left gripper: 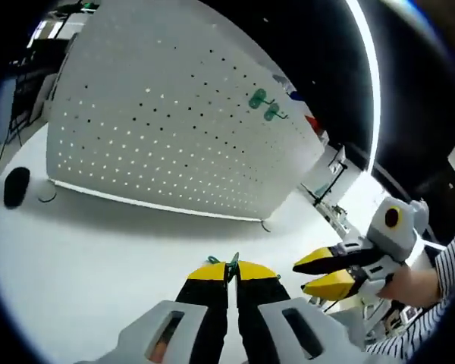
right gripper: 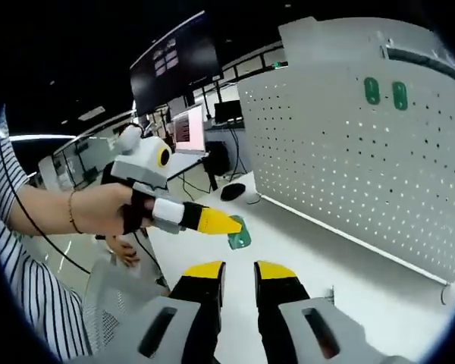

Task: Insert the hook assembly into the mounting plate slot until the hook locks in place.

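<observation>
Left gripper clamped on green hook; right gripper apart, facing pegboard

The left gripper has its jaws pressed together (yellow-tipped), while the right gripper holds them apart.

One white pegboard stands on the table. Two green hooks are already mounted on it, side by side near its far upper part. A third green hook is pinched in the left gripper. Two grippers in all, counting the right gripper. One dark mouse lies at the far left.
</observation>
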Tool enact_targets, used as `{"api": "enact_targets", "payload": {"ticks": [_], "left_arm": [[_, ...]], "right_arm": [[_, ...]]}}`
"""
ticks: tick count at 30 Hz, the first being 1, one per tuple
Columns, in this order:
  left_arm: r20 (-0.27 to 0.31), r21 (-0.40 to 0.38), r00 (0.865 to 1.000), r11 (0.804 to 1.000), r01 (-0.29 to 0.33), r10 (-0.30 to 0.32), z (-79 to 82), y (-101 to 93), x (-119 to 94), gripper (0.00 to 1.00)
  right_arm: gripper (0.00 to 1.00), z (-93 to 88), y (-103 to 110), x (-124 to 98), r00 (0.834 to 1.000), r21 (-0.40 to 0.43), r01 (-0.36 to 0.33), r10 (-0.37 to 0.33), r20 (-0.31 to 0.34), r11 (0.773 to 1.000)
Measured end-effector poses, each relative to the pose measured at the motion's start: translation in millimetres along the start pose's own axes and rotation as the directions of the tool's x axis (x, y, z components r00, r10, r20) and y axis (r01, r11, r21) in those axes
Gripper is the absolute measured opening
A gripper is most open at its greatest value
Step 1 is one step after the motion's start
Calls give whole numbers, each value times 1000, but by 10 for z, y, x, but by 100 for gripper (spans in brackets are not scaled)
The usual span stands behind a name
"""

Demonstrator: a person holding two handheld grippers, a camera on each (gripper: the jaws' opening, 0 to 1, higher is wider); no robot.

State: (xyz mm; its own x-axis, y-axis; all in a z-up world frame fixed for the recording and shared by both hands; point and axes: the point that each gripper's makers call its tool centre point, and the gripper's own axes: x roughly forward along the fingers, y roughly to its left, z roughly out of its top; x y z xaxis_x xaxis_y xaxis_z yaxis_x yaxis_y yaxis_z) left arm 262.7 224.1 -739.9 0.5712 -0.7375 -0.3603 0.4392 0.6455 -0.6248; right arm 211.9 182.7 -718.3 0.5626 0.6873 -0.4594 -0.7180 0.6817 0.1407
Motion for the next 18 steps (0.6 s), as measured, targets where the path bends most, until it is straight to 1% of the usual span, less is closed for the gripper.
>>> {"api": "enact_targets", "payload": {"ticks": [2,4,6,10,14,18], "left_arm": [[-6,-31,1000,999,9,-9,-16,-15,-4,1],[-8,-80,1000,997,23,-24,-34,-42,-5,1],[-5,-94,999,995,34,-35,-49,-78,-9,1],[-17,-103,999,994,48,-50,-117,-179,-18,1],[-20,-115,998,991,63,-66,-156,-255,-26,1],[-9,-157,997,985,77,-80,-158,-293,-34,1]], "right_arm": [[13,15,33,34,1000,-29,-3,2,-5,1000],[14,25,41,66,1000,-70,2,-3,-14,998],[14,45,41,93,1000,-94,9,-10,-11,996],[14,48,34,149,1000,-98,14,-16,-18,995],[13,40,51,185,999,-139,16,-21,-32,990],[11,16,51,219,998,-196,24,-35,-50,980]]}}
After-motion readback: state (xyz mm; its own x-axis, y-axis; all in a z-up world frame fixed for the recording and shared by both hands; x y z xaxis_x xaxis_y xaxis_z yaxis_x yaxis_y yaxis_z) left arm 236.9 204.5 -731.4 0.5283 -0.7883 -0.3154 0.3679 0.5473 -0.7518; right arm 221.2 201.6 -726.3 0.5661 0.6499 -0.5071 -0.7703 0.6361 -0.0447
